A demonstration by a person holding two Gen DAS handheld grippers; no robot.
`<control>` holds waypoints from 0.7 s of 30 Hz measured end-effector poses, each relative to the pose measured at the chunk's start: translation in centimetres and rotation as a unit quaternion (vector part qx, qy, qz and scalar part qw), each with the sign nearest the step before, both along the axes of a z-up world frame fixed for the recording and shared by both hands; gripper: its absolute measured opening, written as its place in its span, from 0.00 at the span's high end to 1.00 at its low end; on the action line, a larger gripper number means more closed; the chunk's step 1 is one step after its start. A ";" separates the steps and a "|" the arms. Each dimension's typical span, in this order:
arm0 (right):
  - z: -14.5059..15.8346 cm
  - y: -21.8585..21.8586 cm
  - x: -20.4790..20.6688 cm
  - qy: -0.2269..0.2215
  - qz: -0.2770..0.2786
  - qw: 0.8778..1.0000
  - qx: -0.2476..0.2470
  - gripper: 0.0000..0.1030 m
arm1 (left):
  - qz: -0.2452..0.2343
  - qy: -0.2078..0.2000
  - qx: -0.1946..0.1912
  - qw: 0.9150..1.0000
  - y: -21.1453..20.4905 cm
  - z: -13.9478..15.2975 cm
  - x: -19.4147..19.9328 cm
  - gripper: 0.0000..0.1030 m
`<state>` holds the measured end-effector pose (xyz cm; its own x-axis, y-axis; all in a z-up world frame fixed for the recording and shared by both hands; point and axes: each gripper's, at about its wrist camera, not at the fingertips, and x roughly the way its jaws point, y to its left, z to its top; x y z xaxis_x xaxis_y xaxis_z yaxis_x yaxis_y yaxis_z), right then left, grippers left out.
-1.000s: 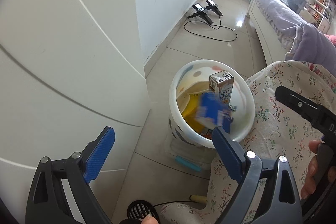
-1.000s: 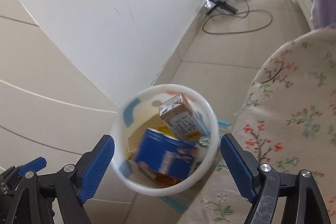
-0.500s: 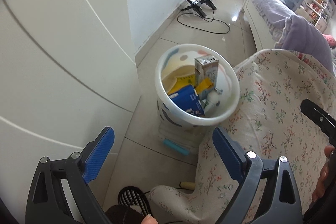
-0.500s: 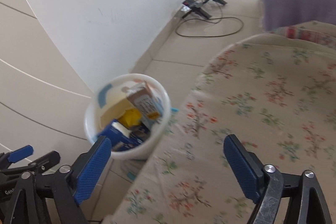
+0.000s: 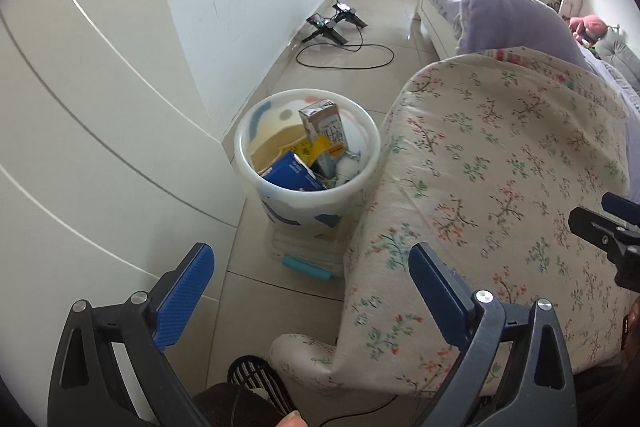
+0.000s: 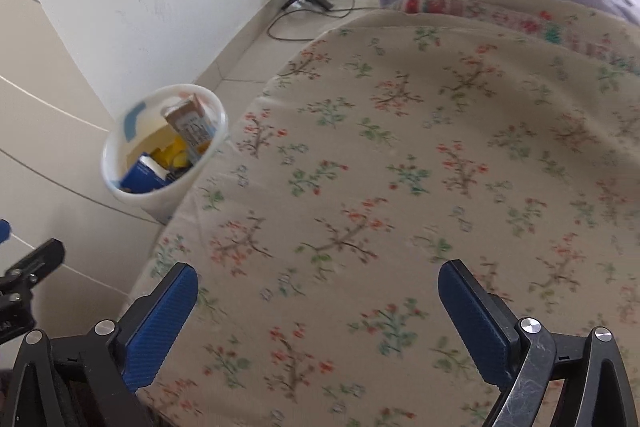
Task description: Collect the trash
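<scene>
Bin (image 5: 360, 143) wedged between wardrobe (image 5: 80, 127), bedspread (image 5: 500, 167)

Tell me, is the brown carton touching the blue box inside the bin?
Cannot tell. In the left wrist view the brown carton stands behind the blue box in the bin, with yellow trash between them hiding any contact.

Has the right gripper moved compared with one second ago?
Yes. The right gripper backed away from the white plastic bin, now over the floral blanket.

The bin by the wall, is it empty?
No, the bin holds a brown carton, a blue box and some yellow packaging.
</scene>
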<state>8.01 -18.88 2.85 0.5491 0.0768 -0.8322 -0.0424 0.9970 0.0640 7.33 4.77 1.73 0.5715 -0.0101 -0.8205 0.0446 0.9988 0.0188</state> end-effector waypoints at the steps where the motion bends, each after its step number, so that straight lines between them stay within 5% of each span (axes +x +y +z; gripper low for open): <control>1: 0.0 0.0 -0.7 -0.008 0.002 1.000 -0.021 0.03 | 0.002 -0.003 -0.001 1.000 -0.2 0.0 -0.5 0.04; 8: -0.2 -0.6 -4.5 -0.042 0.014 0.997 -0.066 0.02 | 0.015 -0.018 0.004 1.000 -1.0 -0.3 -3.1 0.04; 21: -1.7 -3.0 -6.1 -0.044 -0.039 0.998 -0.008 0.02 | 0.011 -0.015 -0.012 1.000 -2.4 -1.0 -4.7 0.04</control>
<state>1.94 -21.86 1.17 0.6232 0.0172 -0.7818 0.0314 0.9984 0.0470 2.62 2.39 0.68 0.5969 -0.0169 -0.8021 0.0220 0.9997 -0.0047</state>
